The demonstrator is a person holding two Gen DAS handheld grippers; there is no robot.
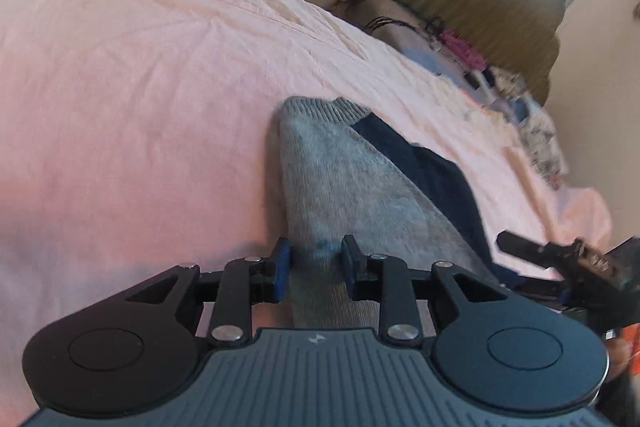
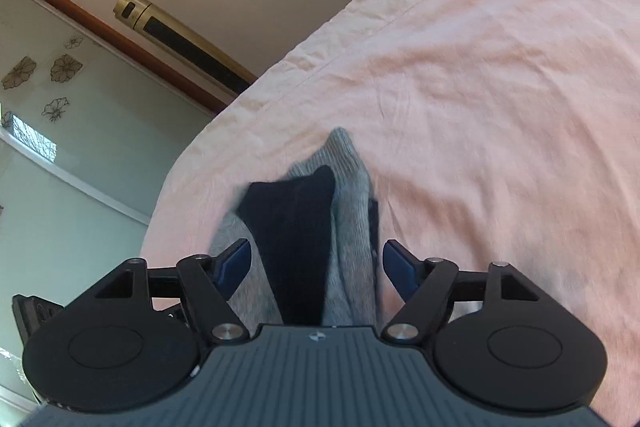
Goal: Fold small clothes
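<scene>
You had the grey and navy knit garment lying on the pink bed sheet, near the bed's edge as the right wrist view showed it. Your left tool stood narrowly parted with grey fabric between its blue pads; whether they pressed on it I cannot tell. Your right tool stood wide apart, the garment between its jaws, untouched.

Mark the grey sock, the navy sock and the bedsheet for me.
grey sock [image 1: 340,183]: left wrist view, mid-leg.
navy sock [image 2: 298,227]: right wrist view, middle.
bedsheet [image 1: 140,67]: left wrist view, bare pink area.
</scene>
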